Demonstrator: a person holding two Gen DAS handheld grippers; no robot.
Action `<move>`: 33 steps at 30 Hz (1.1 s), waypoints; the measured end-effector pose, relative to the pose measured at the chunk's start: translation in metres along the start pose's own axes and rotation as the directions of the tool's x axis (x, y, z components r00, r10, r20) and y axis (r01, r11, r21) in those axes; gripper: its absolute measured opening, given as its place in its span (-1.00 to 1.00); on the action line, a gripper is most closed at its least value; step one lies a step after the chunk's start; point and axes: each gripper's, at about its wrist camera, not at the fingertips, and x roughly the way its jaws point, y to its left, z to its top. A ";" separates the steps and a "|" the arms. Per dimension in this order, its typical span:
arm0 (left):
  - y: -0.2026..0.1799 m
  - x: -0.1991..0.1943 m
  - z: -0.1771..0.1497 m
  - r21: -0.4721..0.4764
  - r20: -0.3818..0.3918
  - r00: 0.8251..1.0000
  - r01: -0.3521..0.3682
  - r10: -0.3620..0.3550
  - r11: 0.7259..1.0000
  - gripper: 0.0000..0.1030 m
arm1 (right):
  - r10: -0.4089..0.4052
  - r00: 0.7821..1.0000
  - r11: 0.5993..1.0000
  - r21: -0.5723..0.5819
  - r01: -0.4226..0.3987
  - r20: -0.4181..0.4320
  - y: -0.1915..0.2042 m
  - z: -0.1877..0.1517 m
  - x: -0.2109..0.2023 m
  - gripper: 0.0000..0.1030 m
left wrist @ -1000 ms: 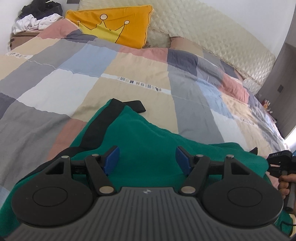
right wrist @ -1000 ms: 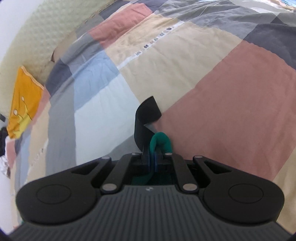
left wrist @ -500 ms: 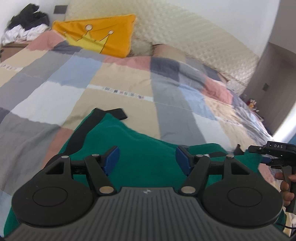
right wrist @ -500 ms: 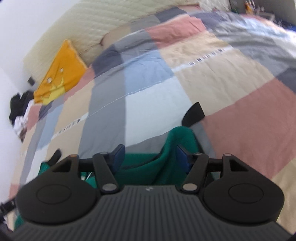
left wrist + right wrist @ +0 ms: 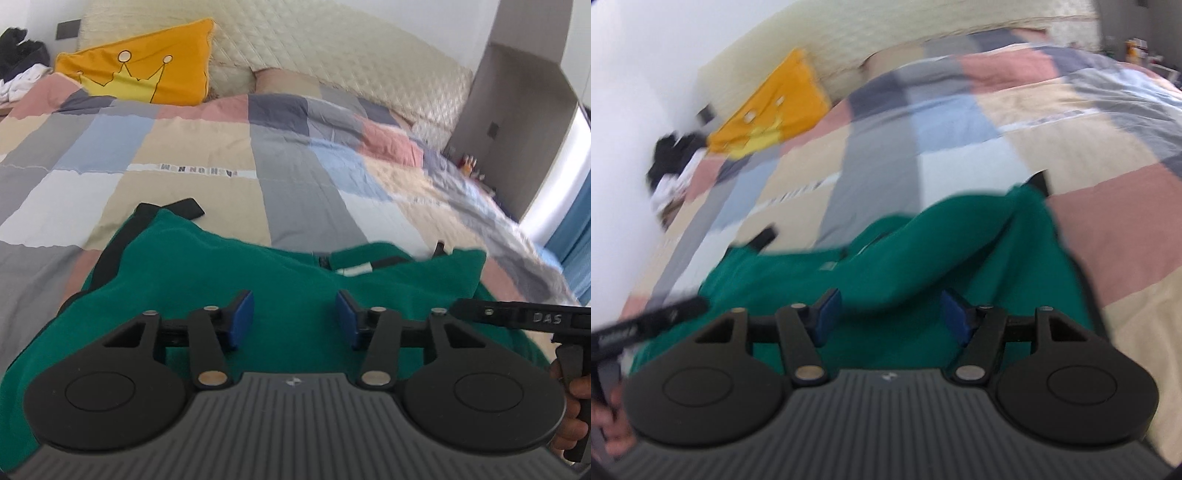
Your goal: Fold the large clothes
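A green fabric garment with black trim (image 5: 229,266) lies spread on the patchwork quilt of coloured squares (image 5: 192,155), under and beyond both sets of fingers. The left gripper (image 5: 294,319) hangs over it, blue pads closing with nothing pinched between them. The right gripper (image 5: 890,314) stands half-wide above a raised fold, gripping nothing. A yellow crown-print cushion (image 5: 147,70) sits far ahead.

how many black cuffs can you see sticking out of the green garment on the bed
2. One flat black cuff lies at the far left corner of the green fleece garment on the patchwork quilt; the other black cuff pokes out at its far right end. Any others may be folded under.
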 end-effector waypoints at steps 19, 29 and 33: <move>-0.001 0.033 -0.018 0.087 -0.122 0.986 -0.103 0.114 0.991 0.03 | -0.059 0.996 0.998 -0.039 0.057 -0.074 0.009 -0.024 0.046 0.19; -0.014 -0.035 -0.022 0.027 0.009 0.993 -0.117 0.117 0.993 0.04 | -0.019 0.998 0.999 0.045 0.017 0.060 0.016 -0.039 -0.036 0.20; -0.018 -0.069 -0.034 -0.006 0.052 0.993 -0.107 0.107 0.994 0.04 | -0.008 0.995 0.993 0.116 -0.004 0.102 0.014 -0.053 -0.068 0.21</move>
